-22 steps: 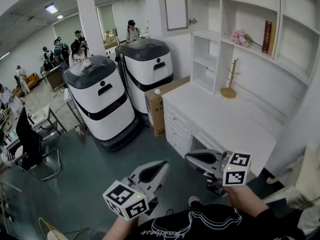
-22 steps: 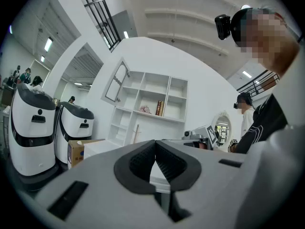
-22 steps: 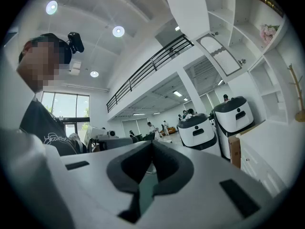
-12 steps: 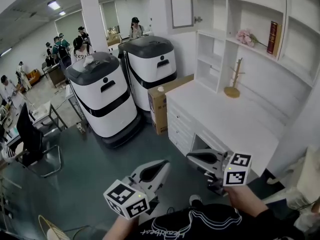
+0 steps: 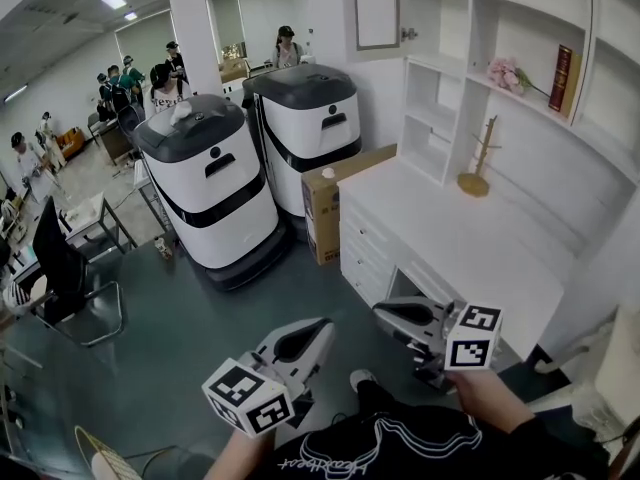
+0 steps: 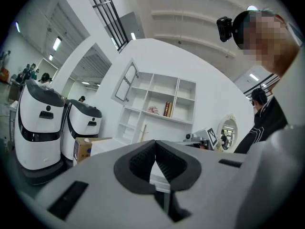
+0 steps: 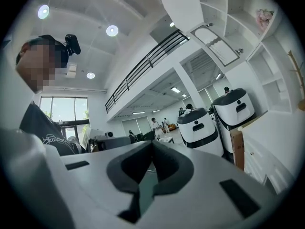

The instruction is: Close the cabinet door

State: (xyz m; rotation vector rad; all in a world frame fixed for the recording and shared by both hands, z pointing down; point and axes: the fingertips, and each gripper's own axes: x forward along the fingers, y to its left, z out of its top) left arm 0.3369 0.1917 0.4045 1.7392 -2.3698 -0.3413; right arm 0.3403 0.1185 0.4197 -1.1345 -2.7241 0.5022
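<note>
The white wall cabinet's glass-panelled door [image 5: 377, 8] stands swung open above the shelves, with a small knob at its edge. It also shows in the left gripper view as the door [image 6: 125, 82] and in the right gripper view as the door [image 7: 215, 39]. My left gripper [image 5: 318, 330] is held low in front of me, far below the door, jaws shut with nothing between them [image 6: 155, 147]. My right gripper [image 5: 385, 313] hovers beside the white desk [image 5: 470, 258], also shut and empty [image 7: 152, 144]. Both point level.
Two tall white machines [image 5: 205, 183] [image 5: 305, 133] and a cardboard box [image 5: 322, 213] stand left of the desk. A wooden stand [image 5: 475, 178], pink flowers [image 5: 505, 73] and a red book [image 5: 560, 78] sit on the shelves. A chair [image 5: 60, 278] and several people are far left.
The head view has drifted, so cabinet and machines sit slightly further right and lower in the picture. Both grippers keep their places and stay shut.
</note>
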